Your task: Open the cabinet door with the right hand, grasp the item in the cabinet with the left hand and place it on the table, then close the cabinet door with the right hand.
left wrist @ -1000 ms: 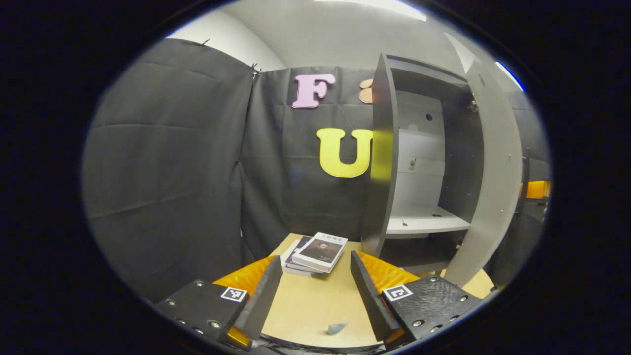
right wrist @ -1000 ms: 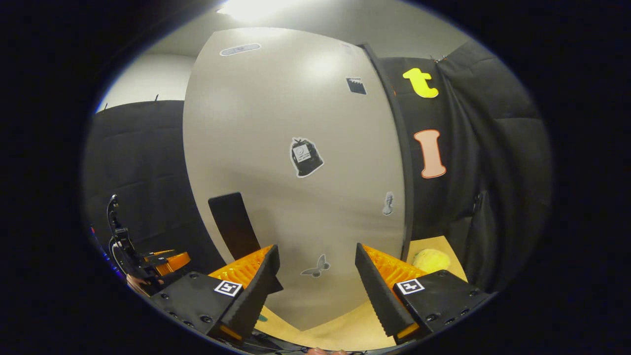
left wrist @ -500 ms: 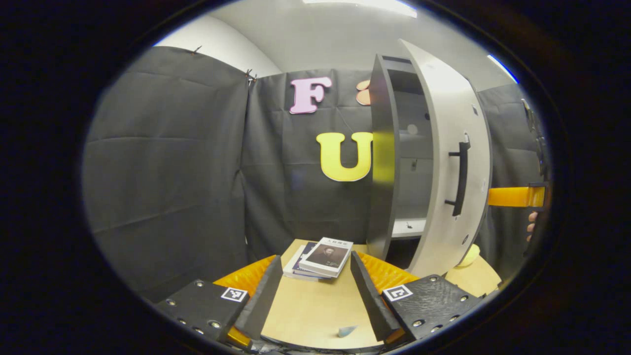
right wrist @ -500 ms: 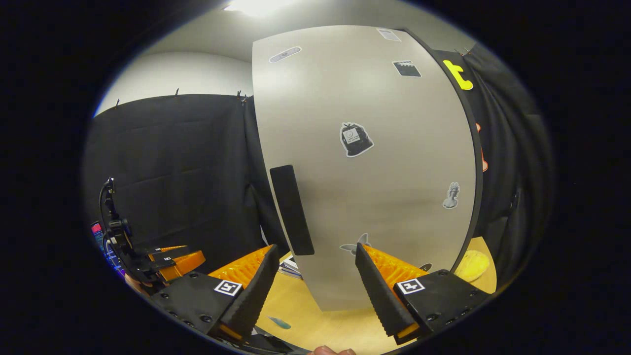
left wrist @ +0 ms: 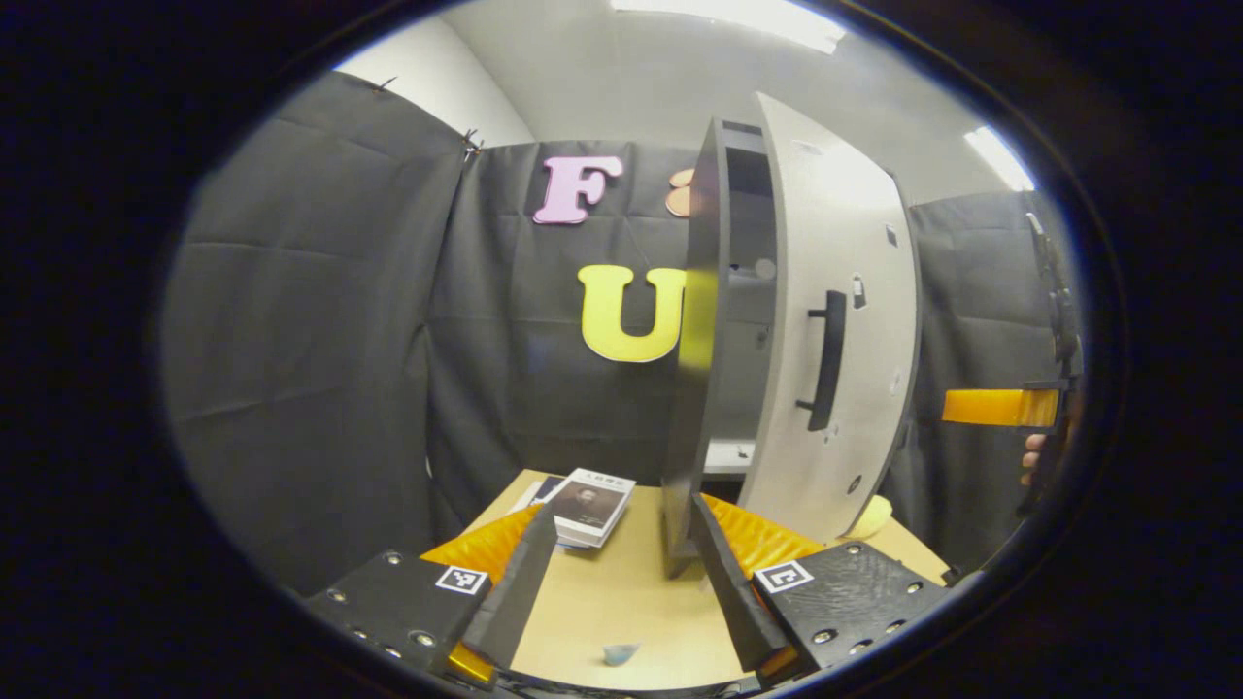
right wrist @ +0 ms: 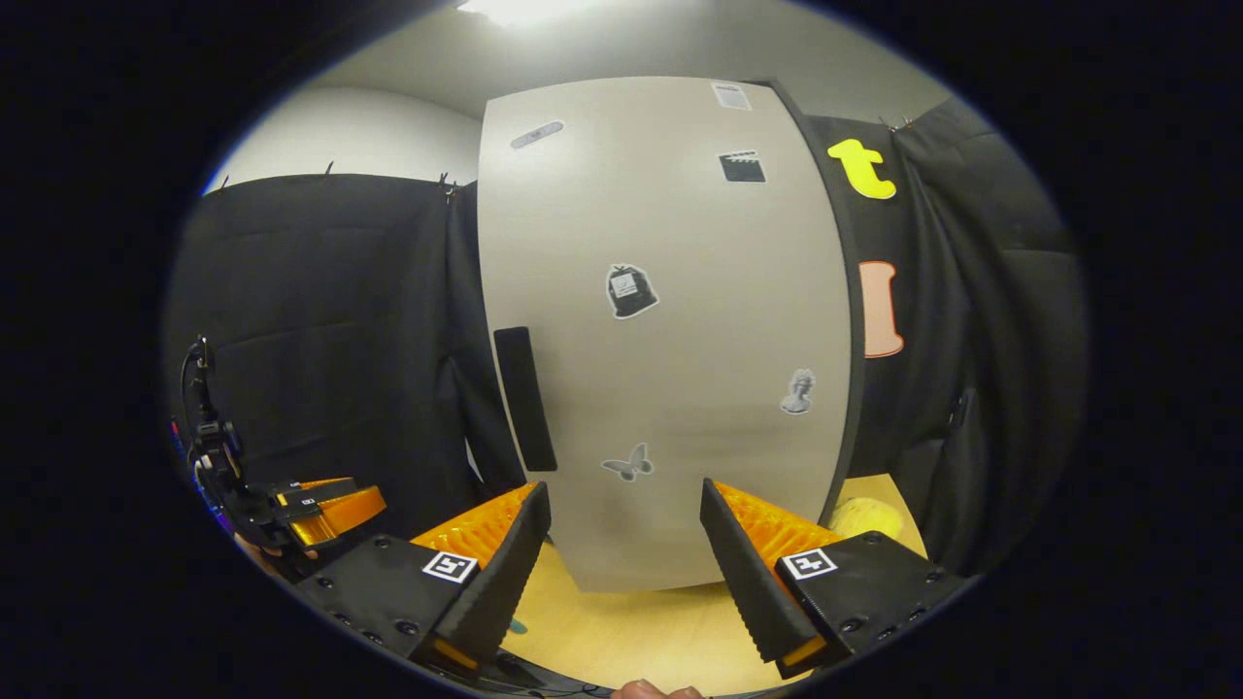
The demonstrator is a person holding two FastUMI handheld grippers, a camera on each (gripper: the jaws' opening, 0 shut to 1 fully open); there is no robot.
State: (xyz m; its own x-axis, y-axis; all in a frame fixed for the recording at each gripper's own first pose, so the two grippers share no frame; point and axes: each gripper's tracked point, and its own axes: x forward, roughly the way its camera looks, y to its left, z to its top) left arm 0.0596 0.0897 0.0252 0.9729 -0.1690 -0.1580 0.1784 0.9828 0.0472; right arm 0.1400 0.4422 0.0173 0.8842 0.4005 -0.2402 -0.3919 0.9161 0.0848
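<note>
Left gripper view first, nearest things: my left gripper [left wrist: 621, 573] sits low over the table [left wrist: 621, 607], fingers spread wide and holding nothing. A small bluish scrap [left wrist: 616, 652] lies on the table's near edge between them. Farther along, toward the table's far left corner, rests a stack of books [left wrist: 587, 508], which I judge to be the item taken out of the cabinet [left wrist: 701, 320]. Beyond my right finger stands the cabinet itself, its door [left wrist: 825, 320] ajar, with a slim gap through which a strip of pale shelf [left wrist: 726, 456] shows. A dark handle [left wrist: 825, 361] runs down the door's face. Past the door, at the far right, a person's hand [left wrist: 1034, 456] grips my other tool.

Right gripper view, near to far: my right gripper [right wrist: 621, 573] is also wide apart and empty, not touching the door, which fills the space ahead. A yellow soft object [right wrist: 859, 515] sits at the table's far right corner beside the cabinet.

As I judge it, opening and taking out the item are done; only pushing the door fully home remains.
</note>
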